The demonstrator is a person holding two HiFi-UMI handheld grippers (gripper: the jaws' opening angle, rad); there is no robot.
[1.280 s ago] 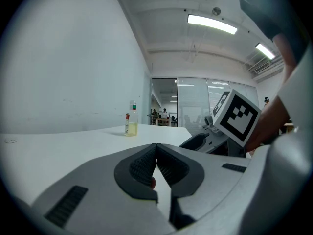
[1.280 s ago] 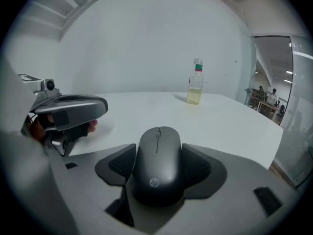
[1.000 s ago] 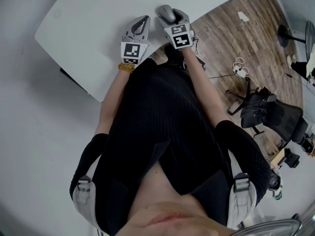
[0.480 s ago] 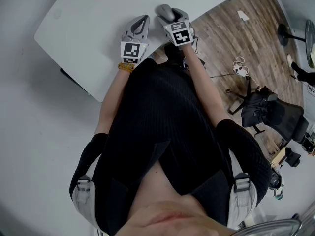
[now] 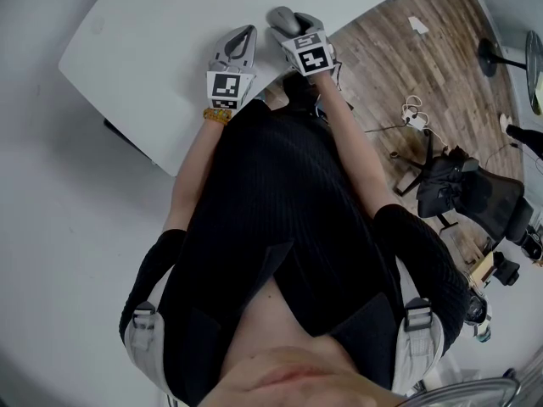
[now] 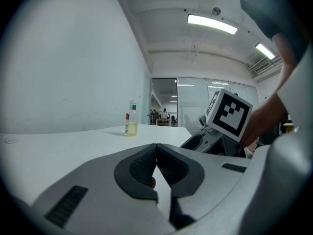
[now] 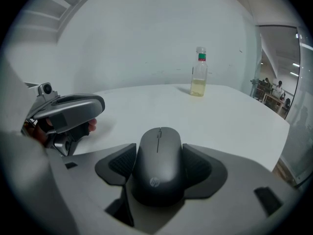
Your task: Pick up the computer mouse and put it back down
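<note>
A dark grey computer mouse (image 7: 159, 165) sits between the two ribbed pads of my right gripper (image 7: 159, 156), which touch its left and right sides. In the head view the mouse (image 5: 282, 19) and right gripper (image 5: 291, 25) are over the near edge of the white table (image 5: 170, 49). I cannot tell whether the mouse rests on the table or is lifted. My left gripper (image 5: 246, 34) is just to the left of it, shut with nothing inside; its pads meet in the left gripper view (image 6: 156, 156).
A small bottle of yellowish liquid (image 7: 198, 75) stands far back on the table. The table's near edge runs just under both grippers. On the wooden floor to the right are an office chair (image 5: 462, 197) and loose cables (image 5: 413, 113).
My right gripper with the mouse has shifted slightly forward and left over the table. The left gripper has stayed in place.
</note>
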